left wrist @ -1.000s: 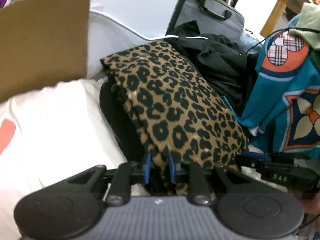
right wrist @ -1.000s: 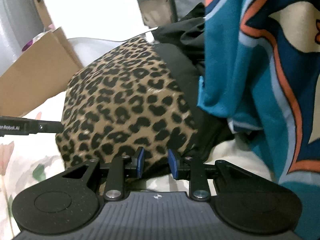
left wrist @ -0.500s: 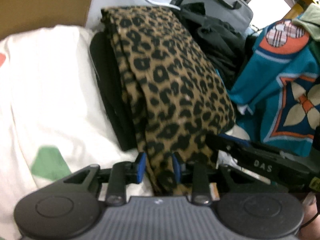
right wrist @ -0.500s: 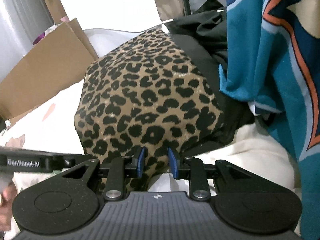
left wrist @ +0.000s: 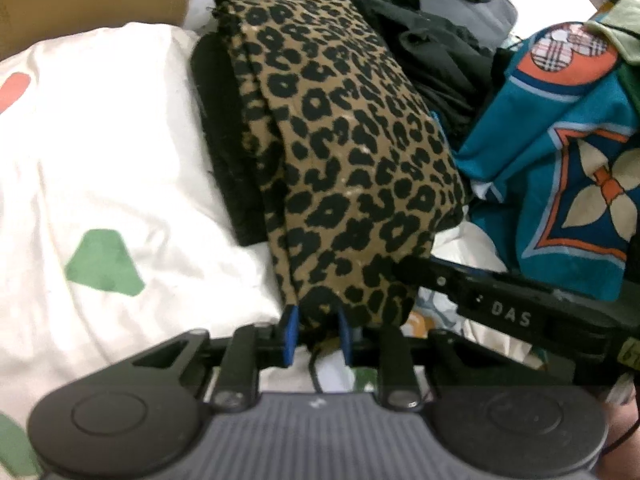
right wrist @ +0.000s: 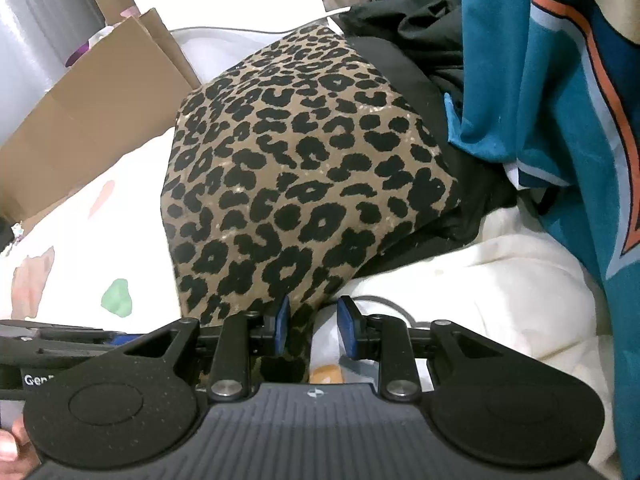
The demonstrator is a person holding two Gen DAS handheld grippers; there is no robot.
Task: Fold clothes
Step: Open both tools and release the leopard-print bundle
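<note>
Your left gripper (left wrist: 315, 338) is clamped on the leopard-print garment's (left wrist: 344, 152) near edge. Right gripper (right wrist: 313, 328) pads are apart, fabric btwn them, not pinched.

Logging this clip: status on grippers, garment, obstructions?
Left gripper shut on leopard-print garment. Right gripper open, garment edge between its jaws. Teal patterned cloth crowds the right side.

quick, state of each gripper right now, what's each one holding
Left gripper: closed on the near edge of the leopard-print garment.
Right gripper: jaws apart, open; the garment's edge lies against the left pad only, not clamped.
</note>
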